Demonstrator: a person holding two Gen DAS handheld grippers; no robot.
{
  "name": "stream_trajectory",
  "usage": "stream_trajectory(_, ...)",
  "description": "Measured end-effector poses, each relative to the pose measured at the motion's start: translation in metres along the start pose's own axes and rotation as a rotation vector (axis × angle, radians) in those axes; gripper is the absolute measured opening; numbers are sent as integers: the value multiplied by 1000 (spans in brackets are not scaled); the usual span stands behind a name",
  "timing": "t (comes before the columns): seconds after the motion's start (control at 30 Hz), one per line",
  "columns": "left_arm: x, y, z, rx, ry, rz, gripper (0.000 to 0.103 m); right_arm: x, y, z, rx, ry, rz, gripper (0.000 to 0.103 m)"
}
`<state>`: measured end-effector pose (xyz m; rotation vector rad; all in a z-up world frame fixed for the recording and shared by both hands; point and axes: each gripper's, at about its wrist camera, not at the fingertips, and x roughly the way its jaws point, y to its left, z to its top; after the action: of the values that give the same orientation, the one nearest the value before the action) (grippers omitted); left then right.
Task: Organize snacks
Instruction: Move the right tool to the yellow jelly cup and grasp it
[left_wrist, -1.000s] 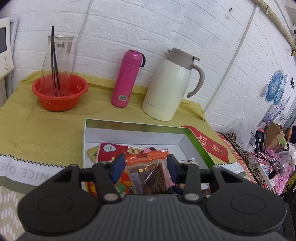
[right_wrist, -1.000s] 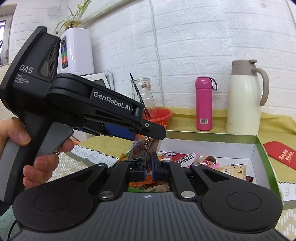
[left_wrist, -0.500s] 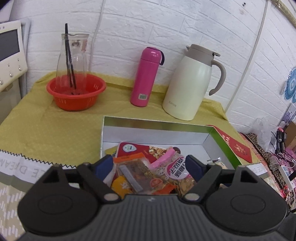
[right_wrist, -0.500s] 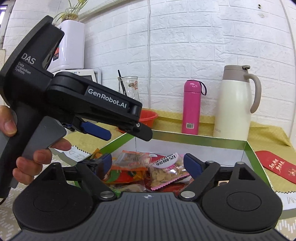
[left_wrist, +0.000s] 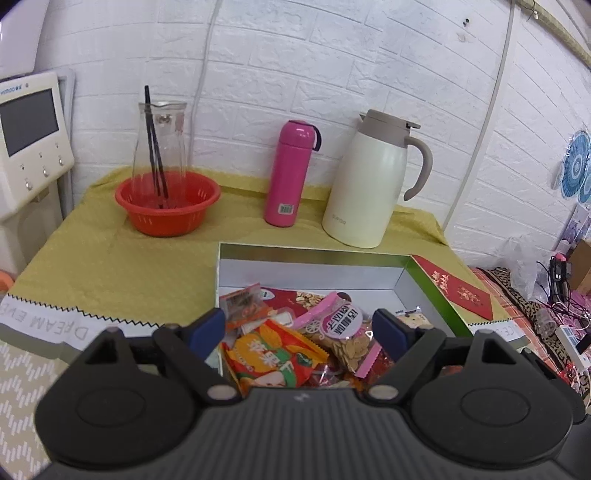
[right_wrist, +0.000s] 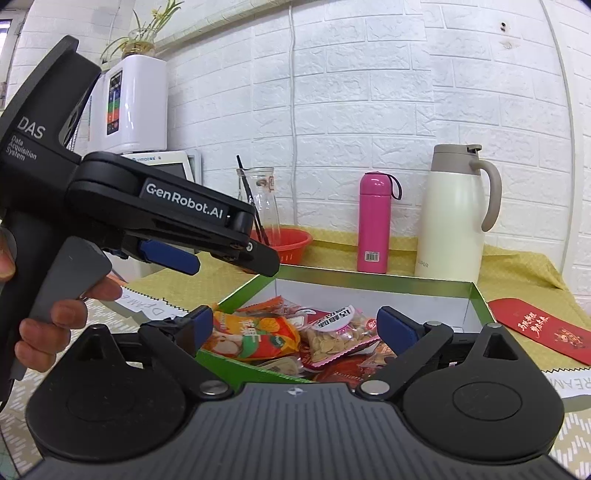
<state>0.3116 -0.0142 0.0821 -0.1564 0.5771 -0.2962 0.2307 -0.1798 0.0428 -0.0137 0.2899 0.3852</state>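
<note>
A green-rimmed white box (left_wrist: 310, 254) on the yellow tablecloth holds several snack packets. An orange packet (left_wrist: 275, 354) and a pink-edged bag of nuts (left_wrist: 341, 332) lie on top at the near side. My left gripper (left_wrist: 299, 328) is open and empty above them. My right gripper (right_wrist: 295, 325) is open and empty over the box's near left corner (right_wrist: 236, 295), above the same orange packet (right_wrist: 255, 334) and nut bag (right_wrist: 336, 332). The left gripper's body (right_wrist: 177, 225) shows at the left of the right wrist view.
Behind the box stand a pink bottle (left_wrist: 291, 173), a white thermos jug (left_wrist: 373, 181) and a red basket (left_wrist: 168, 201) holding a glass carafe. A red envelope (left_wrist: 454, 290) lies right of the box. A white appliance (left_wrist: 29, 129) stands at left.
Both grippers opened and let go of the snack packets they held, which now lie in the box. Both have pulled back and risen a little.
</note>
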Motion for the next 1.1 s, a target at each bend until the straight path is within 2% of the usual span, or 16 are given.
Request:
stream_trajectory(0.17, -25, 3, -4, -31, -2, -21, 86, -18, 9, 2, -4, 11, 17, 103)
stream_trajectory(0.33, -54, 11, -14, -40, 10, -6, 86, -34, 18, -1, 6, 39, 53, 103)
stream_trajectory(0.47, -73, 18, -35, -29, 42, 19, 86, -43, 30, -13, -28, 79, 88, 103)
stream_trajectory(0.53, -77, 23, -48, -30, 61, 4, 86, -45, 37, -21, -55, 110, 100, 103)
stream_trajectory(0.67, -71, 40, -77, -94, 118, -29, 85, -46, 47, -39, -93, 179, 115, 103)
stream_trajectory(0.77, -60, 52, -94, -127, 159, -17, 85, -48, 51, -52, -75, 236, 124, 103)
stream_trajectory(0.9, -50, 56, -111, -114, 195, -7, 85, -58, 50, -66, -28, 249, 99, 103)
stream_trajectory(1.03, -48, 49, -123, -115, 224, -49, 85, -68, 26, -74, 51, 249, 11, 103)
stream_trajectory(1.1, -49, 39, -123, -102, 219, -94, 85, -67, 9, -73, 73, 250, -71, 103)
